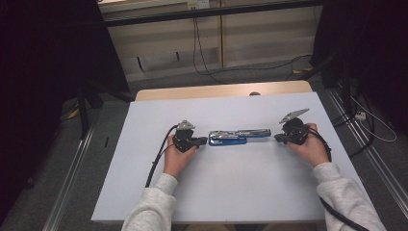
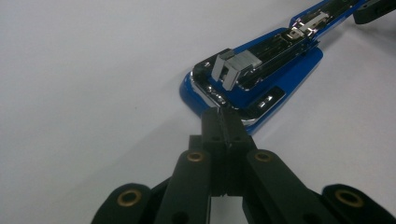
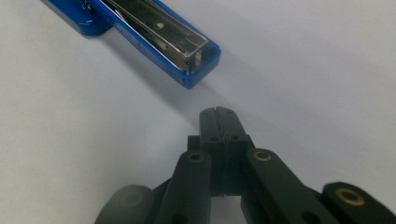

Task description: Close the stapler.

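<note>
worktop (image 1: 221,192): a pale sheet laid over a wooden top, dark floor and cables seen beyond it
stapler (image 1: 239,136): blue, swung fully open and laid flat near the middle of the worktop; base and metal-lined arm are spread end to end
long axis: run across the worktop from left to right, so that one end is offered to each hand
left claw (image 1: 204,141): shut, nothing held; its tip is set right at the rounded base end (image 2: 252,88), contact cannot be told
right claw (image 1: 278,137): shut and empty; the arm's open end (image 3: 198,58) is seen just ahead of it, a bare gap left between
nearer hand: the left is judged nearer; the stapler lies inward from both claws
</note>
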Motion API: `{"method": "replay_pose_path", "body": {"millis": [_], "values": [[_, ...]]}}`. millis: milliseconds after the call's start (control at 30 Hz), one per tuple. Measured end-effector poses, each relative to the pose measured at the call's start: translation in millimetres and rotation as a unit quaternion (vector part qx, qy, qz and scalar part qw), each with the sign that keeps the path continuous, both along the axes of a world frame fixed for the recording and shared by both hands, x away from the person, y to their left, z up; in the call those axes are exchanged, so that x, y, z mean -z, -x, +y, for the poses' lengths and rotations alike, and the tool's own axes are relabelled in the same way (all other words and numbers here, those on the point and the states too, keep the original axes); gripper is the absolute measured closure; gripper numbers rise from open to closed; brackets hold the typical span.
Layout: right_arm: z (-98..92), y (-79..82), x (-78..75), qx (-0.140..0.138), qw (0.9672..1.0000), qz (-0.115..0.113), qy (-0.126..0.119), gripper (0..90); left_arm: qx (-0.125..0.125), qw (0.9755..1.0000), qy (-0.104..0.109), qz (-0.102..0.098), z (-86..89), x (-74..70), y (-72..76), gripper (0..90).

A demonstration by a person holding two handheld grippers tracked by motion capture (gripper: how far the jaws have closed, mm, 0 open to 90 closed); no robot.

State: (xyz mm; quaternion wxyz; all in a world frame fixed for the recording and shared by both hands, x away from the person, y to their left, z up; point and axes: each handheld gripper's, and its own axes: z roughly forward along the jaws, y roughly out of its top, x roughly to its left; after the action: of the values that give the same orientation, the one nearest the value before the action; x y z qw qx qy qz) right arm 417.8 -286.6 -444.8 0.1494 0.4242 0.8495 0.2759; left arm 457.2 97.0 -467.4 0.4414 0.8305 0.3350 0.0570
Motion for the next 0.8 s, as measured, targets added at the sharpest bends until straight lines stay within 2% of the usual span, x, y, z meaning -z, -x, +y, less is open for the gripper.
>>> {"method": "replay_pose_path", "body": {"millis": [200,667,800], "values": [[8.3,-1.0,0.4,-0.012,0.9999,-0.003,0.004,90.0,-0.001,1.0,0.003,-0.007,-1.8,-1.0,0.8,90.0],[8.4,-5.0,2.4,-0.016,0.9998,-0.009,-0.002,90.0,0.0,0.9998,-0.02,-0.004,-8.1,2.0,-2.8,90.0],[11.4,-6.4,3.2,-0.02,0.9998,-0.007,0.004,90.0,0.001,0.9997,-0.024,-0.004,-8.1,2.1,-3.1,90.0]]}}
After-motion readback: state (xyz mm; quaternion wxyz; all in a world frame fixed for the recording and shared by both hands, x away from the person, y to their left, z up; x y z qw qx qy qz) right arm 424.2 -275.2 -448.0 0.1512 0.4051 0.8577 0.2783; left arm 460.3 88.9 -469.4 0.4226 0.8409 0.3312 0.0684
